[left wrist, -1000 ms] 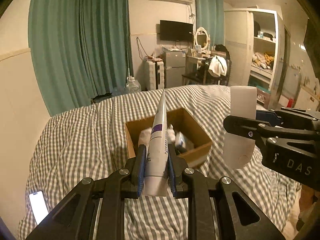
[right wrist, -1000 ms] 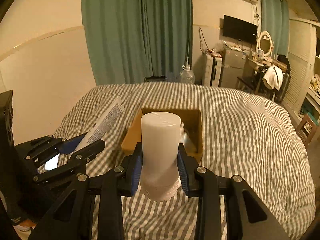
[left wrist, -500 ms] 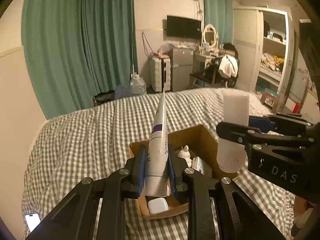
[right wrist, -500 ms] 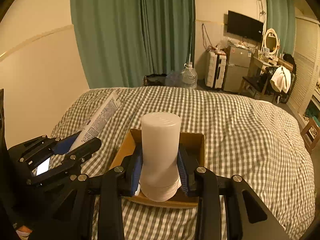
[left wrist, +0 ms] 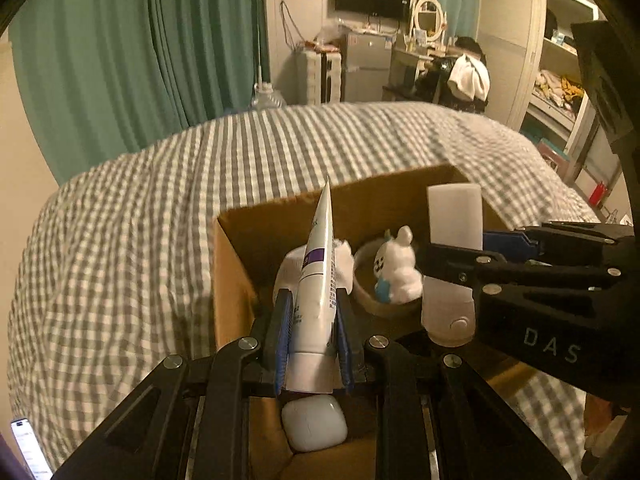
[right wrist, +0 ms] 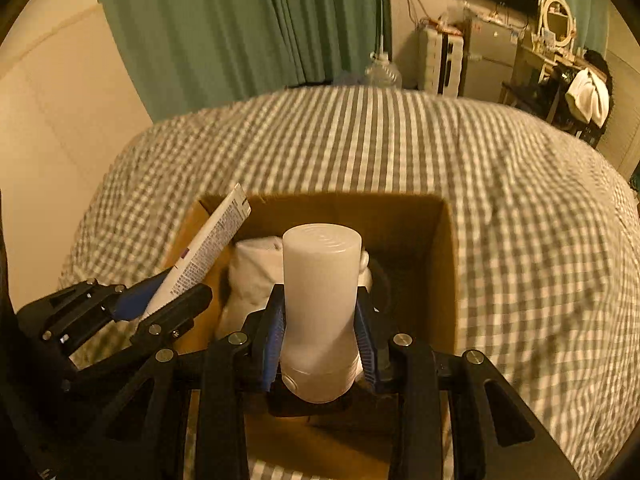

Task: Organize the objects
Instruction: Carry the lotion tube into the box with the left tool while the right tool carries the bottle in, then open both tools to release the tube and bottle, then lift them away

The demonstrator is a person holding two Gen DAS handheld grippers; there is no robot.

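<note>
My left gripper is shut on a white tube with a purple band, held pointing up over the left side of an open cardboard box. My right gripper is shut on a white cylindrical bottle, held upright over the same box. In the left wrist view the bottle and the right gripper stand to the right. In the right wrist view the tube and the left gripper are at the left.
The box sits on a grey-checked bed. Inside it are a small white plush toy in a round dish, a white rounded case and a white bundle. A phone lies at the bed's near left edge.
Both grippers have moved forward and down with their loads, from short of the box to right over its opening. The box now fills the lower middle of both views.
</note>
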